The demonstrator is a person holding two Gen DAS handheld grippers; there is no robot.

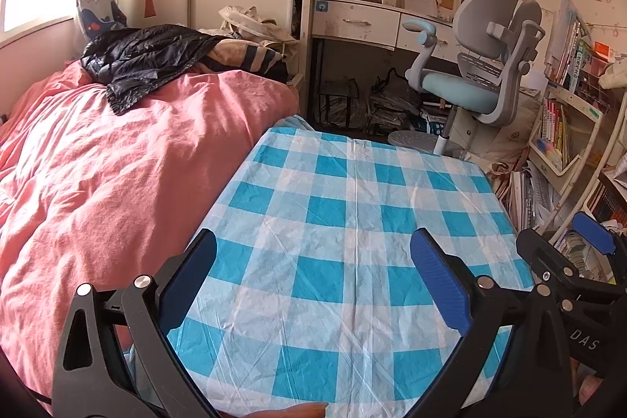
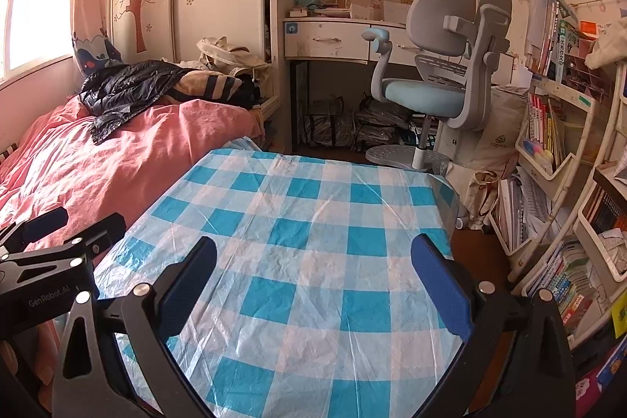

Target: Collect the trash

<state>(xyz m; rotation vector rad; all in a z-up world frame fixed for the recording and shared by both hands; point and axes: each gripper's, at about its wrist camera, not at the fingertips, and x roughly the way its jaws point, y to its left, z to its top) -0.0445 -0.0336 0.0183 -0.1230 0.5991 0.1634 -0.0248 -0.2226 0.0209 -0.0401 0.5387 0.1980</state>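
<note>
Left wrist view: left gripper [image 1: 313,277], matte black frame with ribbed blue pads [image 1: 439,285], jaws spread wide and holding nothing, above a table [image 1: 352,206] covered by a glossy, creased plastic cloth in turquoise-and-white checks; no trash can be made out on the cloth. The table's left edge lies against a bed [image 1: 98,175] under a rumpled pink cover, on which a crinkled black jacket [image 1: 145,61] is heaped. Beyond the far edge stand a white desk [image 1: 352,22] with drawers and a grey chair [image 1: 470,65] with a pale blue seat; a white bookrack [image 1: 564,128] crowds the right side. The right gripper [image 1: 564,261] shows at the right margin, just off the table edge. Right wrist view: right gripper [image 2: 313,277], same build, jaws likewise spread and empty over the checked cloth, whose surface here is bare; the left gripper [image 2: 58,241] sits at the left, over the bed-table seam. Brown floor [image 2: 478,249] forms a narrow strip between the table's right edge and the bookrack
</note>
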